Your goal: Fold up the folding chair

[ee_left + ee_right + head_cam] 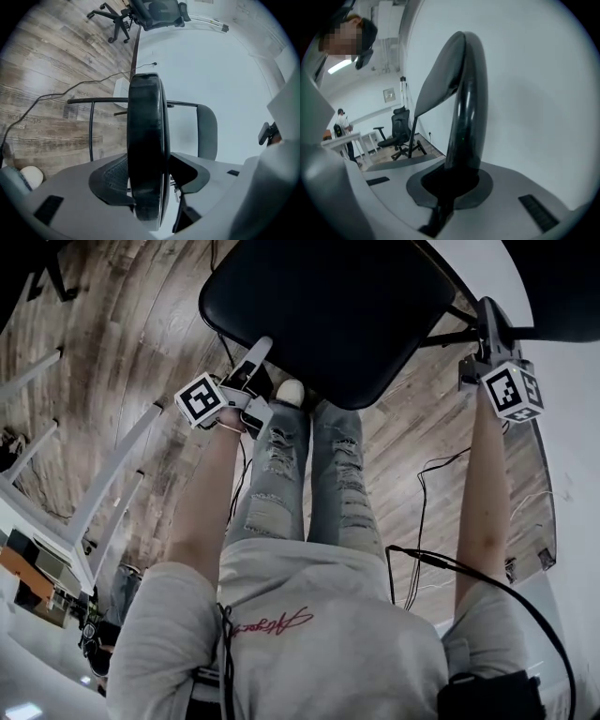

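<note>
Wood floor (122, 352) beneath: left fingers (108, 180) clamp the chair seat (145, 140) edge, right fingers (487, 185) pinch the chair back (464, 93).

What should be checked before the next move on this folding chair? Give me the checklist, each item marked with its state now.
1. Hold of the left gripper on the seat: ok, the seat's edge is clamped between its fingers.
2. Hold of the right gripper on the frame tube: ok, shut on it.
3. Chair folded flat: not ok, the seat stands out from the backrest.
4. The shoe clear of the seat: not ok, it shows right at the seat's near edge.
5. The floor cable clear of the chair legs: cannot tell.
</note>
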Available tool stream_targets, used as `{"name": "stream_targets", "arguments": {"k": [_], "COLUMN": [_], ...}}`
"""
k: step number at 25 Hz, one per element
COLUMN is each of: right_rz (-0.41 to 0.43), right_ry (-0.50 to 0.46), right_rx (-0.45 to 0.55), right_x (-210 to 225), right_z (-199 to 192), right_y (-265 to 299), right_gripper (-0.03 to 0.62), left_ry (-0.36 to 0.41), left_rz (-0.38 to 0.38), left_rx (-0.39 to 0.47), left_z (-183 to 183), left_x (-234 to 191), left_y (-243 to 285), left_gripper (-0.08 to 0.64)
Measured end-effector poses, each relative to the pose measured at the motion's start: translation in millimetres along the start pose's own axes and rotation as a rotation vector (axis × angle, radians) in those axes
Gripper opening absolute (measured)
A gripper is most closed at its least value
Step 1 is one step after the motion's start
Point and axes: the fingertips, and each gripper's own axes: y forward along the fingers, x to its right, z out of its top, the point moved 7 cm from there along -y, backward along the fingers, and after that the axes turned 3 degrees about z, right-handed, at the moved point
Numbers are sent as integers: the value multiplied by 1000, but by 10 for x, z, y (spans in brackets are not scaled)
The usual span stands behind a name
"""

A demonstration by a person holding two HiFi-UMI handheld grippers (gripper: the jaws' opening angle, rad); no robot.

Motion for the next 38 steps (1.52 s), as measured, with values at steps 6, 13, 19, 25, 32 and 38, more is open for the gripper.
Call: {"name": "stream_targets", "arguments": {"k": [6,13,19,25,32,38], "right_rz": [36,44,44,16,9,-4], "right_ry": [-9,-2,-39,-73,-143,-182], "right_rx": [4,-2,51,63,66,53], "right_x": [240,433,479,510,539,588], "right_z": [200,366,561,701,901,1024], "right_y": [123,235,216,210,216,228], "right_gripper": [15,15,15,15,15,15], "left_ry": [35,40,60,82,218,257], "left_rz": [21,-63,-95,-127,-43,68], "left_rx": [25,20,14,-3,-29,-48], "left_z": [143,334,301,333,366,372], "left_x": [392,834,1193,1619,2280,2668], "left_y": [212,499,656,913,1393,1707], "left_gripper": [264,225,207,178,155,155]}}
